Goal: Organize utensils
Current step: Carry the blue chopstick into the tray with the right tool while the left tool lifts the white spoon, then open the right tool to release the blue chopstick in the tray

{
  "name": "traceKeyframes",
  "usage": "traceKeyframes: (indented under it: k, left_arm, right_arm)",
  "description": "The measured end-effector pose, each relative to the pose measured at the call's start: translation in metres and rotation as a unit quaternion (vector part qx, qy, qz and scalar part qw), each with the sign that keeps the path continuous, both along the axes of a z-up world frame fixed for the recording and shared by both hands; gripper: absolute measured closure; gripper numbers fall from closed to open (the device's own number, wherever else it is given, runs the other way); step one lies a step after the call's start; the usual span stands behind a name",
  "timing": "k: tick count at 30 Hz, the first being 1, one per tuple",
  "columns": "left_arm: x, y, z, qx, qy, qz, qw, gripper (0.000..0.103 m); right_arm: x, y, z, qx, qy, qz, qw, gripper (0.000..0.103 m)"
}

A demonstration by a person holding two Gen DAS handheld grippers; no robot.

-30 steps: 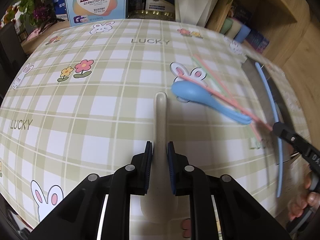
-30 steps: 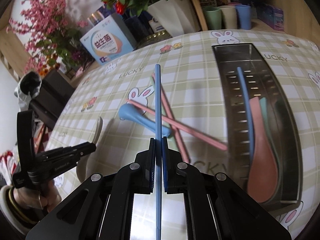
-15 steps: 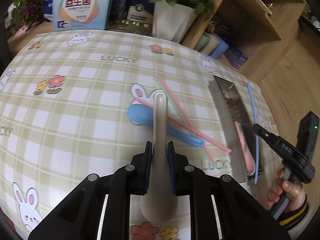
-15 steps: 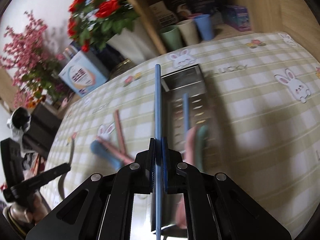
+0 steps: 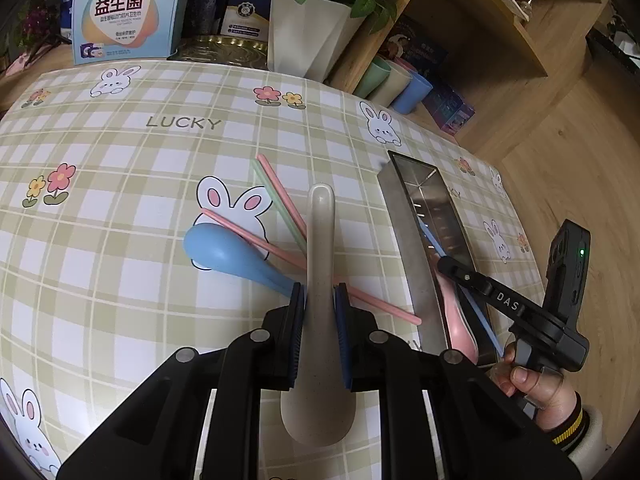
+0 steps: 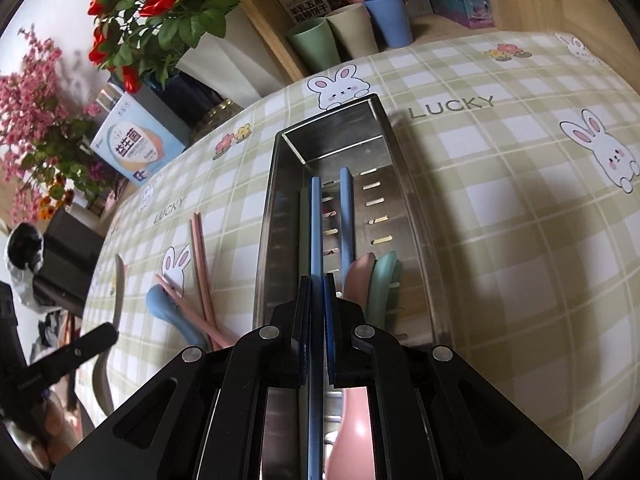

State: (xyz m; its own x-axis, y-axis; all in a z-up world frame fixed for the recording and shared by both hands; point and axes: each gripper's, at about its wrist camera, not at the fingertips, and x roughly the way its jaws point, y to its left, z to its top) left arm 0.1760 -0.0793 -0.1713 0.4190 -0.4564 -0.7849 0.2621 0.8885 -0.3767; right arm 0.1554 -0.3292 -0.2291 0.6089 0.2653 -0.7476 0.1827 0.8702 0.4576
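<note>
The right gripper point(image 6: 316, 328) has its fingers point(image 6: 303, 320) clenched on a blue chopstick point(image 6: 315, 224), which hangs lengthwise over the open metal tray point(image 6: 266, 216), its far tip above the tray floor. The left gripper point(image 5: 320, 332) grasps a beige spoon point(image 5: 319, 280) by its handle, bowl toward the camera, held above the counter point(image 5: 120, 160) to the left of the tray.

Judging from how things lie, the job is roughly half done. Inside the tray already lie a second blue chopstick point(image 6: 346, 216), a pink spoon point(image 6: 357, 276) and a green spoon point(image 6: 382, 280), side by side near its close end. Left of the tray, still loose on the counter, are a blue spoon point(image 5: 228, 252), pink chopsticks point(image 5: 280, 196) crossing over it, and a green chopstick point(image 5: 276, 204) beside them. So the held chopstick and the beige spoon look next to go in, then those loose pieces.

The counter wears a green and white checked cloth printed with rabbits, flowers and the word LUCKY. Beyond the tray's far end stand three cups point(image 6: 350, 32) in green, beige and blue on a wooden shelf, with boxes behind; to the tray's far left sit a white pot of red roses point(image 6: 152, 4), a pale blue box point(image 6: 134, 146) and pink blossoms
</note>
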Motion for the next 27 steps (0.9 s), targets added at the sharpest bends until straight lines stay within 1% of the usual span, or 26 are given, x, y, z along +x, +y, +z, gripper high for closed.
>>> traceKeyframes:
  k: [3,10,14,18,24,27]
  left_arm:
    - [0.001,-0.002,-0.001,-0.003,0.002,-0.001,1.0,0.088]
    - [-0.001,-0.001,-0.002,-0.006,0.003,-0.003,1.0,0.088]
    - [-0.002,0.003,0.0,-0.012,0.002,0.0,0.9999,0.088]
    - [-0.003,0.005,0.004,-0.017,0.0,0.001,0.9999,0.088]
    - [-0.005,0.006,0.007,-0.024,-0.002,0.0,0.9997,0.088]
    - [-0.006,0.006,0.009,-0.027,0.0,0.0,0.9996,0.088]
  right_arm:
    - [0.003,0.002,-0.001,0.003,0.01,-0.004,1.0,0.097]
    - [0.014,0.001,-0.002,0.03,0.022,-0.024,0.999,0.097]
    - [0.024,0.001,0.0,0.029,0.031,-0.025,0.999,0.097]
    - [0.03,0.0,-0.004,0.047,0.046,-0.026,0.998,0.097]
    - [0.03,0.001,-0.007,0.044,0.062,-0.022,0.997,0.096]
    - [0.026,0.001,-0.005,0.041,0.062,-0.022,0.997,0.096]
